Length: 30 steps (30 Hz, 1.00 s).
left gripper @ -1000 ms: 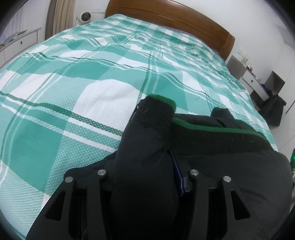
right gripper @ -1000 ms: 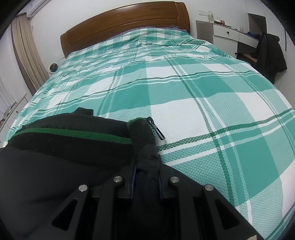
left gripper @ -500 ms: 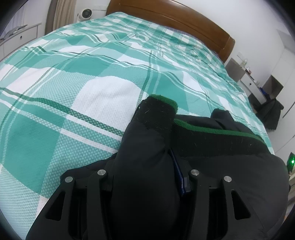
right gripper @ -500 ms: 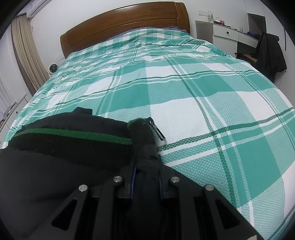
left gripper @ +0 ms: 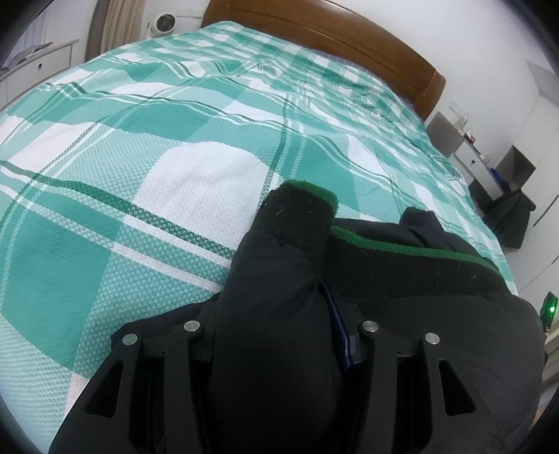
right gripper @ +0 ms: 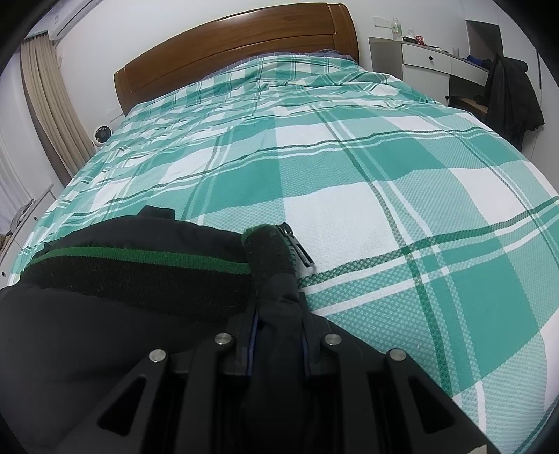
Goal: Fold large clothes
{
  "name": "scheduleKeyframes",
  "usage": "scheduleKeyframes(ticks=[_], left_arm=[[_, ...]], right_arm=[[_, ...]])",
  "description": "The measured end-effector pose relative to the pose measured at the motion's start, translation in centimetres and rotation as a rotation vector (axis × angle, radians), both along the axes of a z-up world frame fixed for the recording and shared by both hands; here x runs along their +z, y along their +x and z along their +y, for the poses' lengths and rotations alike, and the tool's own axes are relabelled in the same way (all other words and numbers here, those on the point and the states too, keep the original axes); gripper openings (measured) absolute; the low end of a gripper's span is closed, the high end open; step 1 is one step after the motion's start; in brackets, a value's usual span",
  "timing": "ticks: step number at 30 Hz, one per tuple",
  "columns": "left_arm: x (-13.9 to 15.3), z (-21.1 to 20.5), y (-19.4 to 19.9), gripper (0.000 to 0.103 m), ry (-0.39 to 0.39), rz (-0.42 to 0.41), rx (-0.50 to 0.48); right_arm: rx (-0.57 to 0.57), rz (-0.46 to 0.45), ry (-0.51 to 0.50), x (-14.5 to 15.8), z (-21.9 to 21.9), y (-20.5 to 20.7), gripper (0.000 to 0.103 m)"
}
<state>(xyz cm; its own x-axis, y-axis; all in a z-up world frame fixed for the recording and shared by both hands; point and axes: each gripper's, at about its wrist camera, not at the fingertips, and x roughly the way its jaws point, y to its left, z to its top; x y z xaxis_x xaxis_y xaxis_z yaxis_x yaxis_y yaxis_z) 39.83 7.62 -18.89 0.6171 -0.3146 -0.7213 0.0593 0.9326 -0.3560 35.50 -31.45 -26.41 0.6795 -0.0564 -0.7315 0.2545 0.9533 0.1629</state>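
A black jacket (left gripper: 436, 314) with a green-edged ribbed band lies over the near edge of the bed. My left gripper (left gripper: 279, 335) is shut on a thick bunch of its left corner, and the cuff-like end (left gripper: 300, 209) sticks out past the jaws. In the right wrist view the same jacket (right gripper: 104, 314) spreads to the left. My right gripper (right gripper: 277, 335) is shut on a thinner fold of its right corner. A metal zipper pull (right gripper: 297, 244) pokes out beside that ribbed end. The fingertips of both grippers are hidden by cloth.
The bed carries a green and white plaid cover (left gripper: 174, 167) and a wooden headboard (right gripper: 237, 45). A white fan (left gripper: 164, 22) and curtain stand at the left. At the right are a white desk (right gripper: 426, 59) and a dark coat (right gripper: 513, 97) on a chair.
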Motion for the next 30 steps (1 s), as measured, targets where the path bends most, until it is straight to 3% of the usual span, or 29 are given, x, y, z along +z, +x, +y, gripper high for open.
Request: scheduleKeyframes(ticks=[30], left_arm=[[-0.29, 0.65, 0.06, 0.050, -0.065, 0.003, 0.001]], right_arm=[[0.000, -0.002, 0.005, -0.03, -0.05, 0.09, 0.019]])
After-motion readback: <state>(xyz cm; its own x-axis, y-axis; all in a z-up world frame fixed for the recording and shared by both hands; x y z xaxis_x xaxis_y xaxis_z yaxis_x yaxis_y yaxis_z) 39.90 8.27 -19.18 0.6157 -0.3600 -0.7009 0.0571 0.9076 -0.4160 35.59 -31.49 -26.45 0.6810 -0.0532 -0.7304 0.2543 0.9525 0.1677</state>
